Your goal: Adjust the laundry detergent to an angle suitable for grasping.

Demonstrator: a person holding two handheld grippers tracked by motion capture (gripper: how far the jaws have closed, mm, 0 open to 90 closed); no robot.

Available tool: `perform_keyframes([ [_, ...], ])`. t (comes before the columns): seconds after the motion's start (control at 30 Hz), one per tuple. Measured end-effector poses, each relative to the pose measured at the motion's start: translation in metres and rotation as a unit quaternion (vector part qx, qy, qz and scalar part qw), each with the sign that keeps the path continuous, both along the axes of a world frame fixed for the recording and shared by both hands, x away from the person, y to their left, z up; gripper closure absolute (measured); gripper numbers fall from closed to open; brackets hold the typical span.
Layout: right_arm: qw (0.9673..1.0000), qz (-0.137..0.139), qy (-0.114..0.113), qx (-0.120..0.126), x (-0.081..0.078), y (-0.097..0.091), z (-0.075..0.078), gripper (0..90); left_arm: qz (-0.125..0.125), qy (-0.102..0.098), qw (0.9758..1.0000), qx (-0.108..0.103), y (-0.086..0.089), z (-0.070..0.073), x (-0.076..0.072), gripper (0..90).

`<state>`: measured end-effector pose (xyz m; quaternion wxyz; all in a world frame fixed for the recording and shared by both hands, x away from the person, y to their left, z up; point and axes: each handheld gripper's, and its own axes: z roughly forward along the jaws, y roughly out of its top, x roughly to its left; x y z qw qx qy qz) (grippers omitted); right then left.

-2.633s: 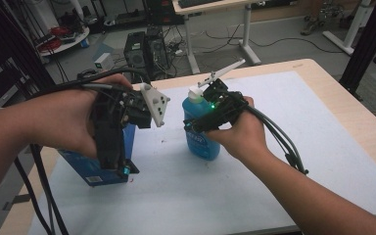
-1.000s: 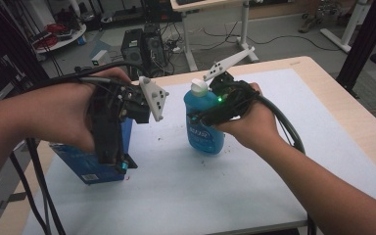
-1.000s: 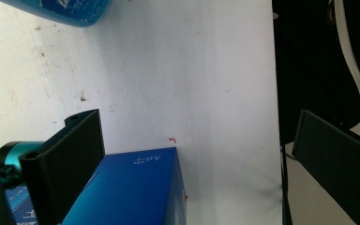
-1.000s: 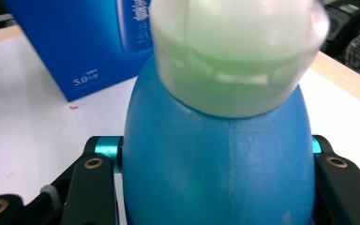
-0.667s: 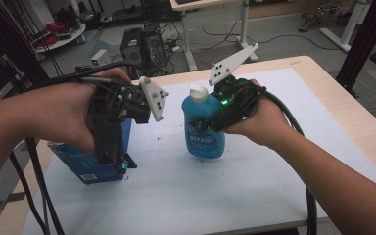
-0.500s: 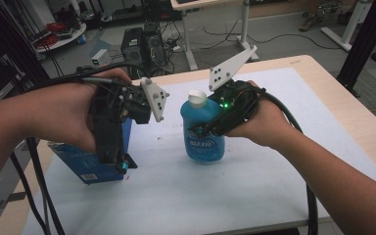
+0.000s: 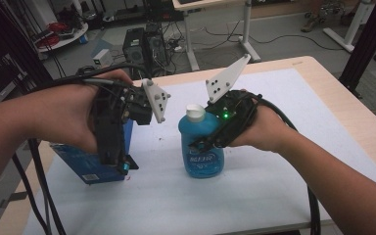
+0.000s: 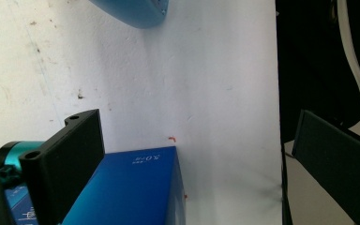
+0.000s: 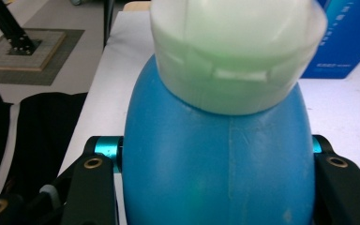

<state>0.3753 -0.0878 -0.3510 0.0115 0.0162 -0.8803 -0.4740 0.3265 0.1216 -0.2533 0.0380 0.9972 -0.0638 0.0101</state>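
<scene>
right gripper (image 7: 210, 142): we see it clamped on the upper body of the blue bottle (image 7: 201, 149), one jaw on each flank in the right gripper view
left gripper (image 8: 192, 154): jaws stand wide apart, nothing pressed between them; it hangs over the blue box (image 7: 90, 164)
bottle position: upright at mid-table on the white mat (image 7: 274, 196); we can't tell if the base rests on it or floats just above
box position: near the mat's left edge, well apart from the bottle
risk 1: the curved, smooth body could slip or twist in the pads, we judge, since the grip sits high near the white cap (image 7: 195, 112)
risk 2: squeezing soft plastic may push liquid up at the cap; we can't tell if it's latched
risk 3: the left jaw sits close over the box, so a careless descent could knock it
bottle label: white lettering, too blurred for us to read
box print: "3.0"-like characters, seen upside down in the left gripper view; rest unreadable
</scene>
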Motion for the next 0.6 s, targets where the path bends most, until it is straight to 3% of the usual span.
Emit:
perform_keyframes([
  [0.6, 0.9999, 0.007, 0.002, 0.007, 0.001, 0.003, -0.01, 41.6, 0.001, -0.002, 1.0, 0.001, 0.002, -0.001, 0.001, 2.5],
])
